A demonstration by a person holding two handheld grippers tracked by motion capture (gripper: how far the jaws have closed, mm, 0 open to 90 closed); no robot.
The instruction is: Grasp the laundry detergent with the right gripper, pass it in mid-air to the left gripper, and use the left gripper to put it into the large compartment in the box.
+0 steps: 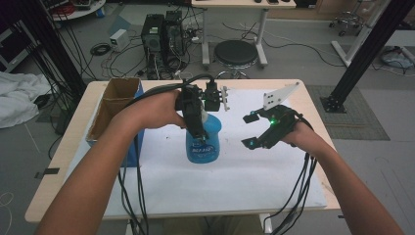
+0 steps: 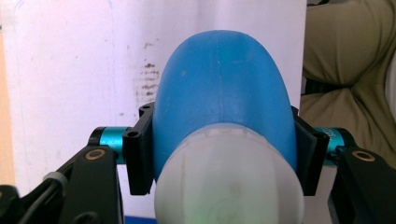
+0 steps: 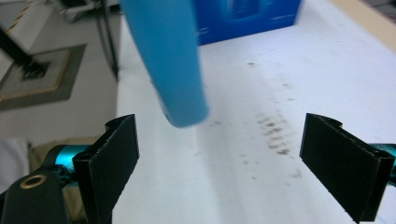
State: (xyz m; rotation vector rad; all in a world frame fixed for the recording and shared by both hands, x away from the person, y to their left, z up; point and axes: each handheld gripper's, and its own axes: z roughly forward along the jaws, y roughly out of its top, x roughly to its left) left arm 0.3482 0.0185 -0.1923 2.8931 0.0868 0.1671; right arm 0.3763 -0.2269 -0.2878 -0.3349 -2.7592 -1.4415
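Note:
A blue plastic bottle (image 1: 203, 139) with a printed label and a white cap (image 2: 229, 186) hangs just above the white sheet (image 1: 220, 181), a little tilted. My left gripper (image 1: 195, 115) is shut on its upper body; in the left gripper view the jaws press both sides of the bottle (image 2: 219, 88), with the left gripper (image 2: 224, 149) looking down along it. My right gripper (image 1: 248, 130) stands open to the right of the bottle, apart from it. In the right gripper view the bottle's (image 3: 163, 60) lower end is blurred, up and left of the right gripper's (image 3: 229, 158) wide gap.
An open cardboard box (image 1: 115, 105) with a blue side (image 3: 247, 18) stands at the table's left. Faint dark smudges (image 3: 275, 135) mark the sheet. The table's right edge (image 1: 320, 147) is near my right hand. A stool (image 1: 236, 53) and computers stand beyond the table.

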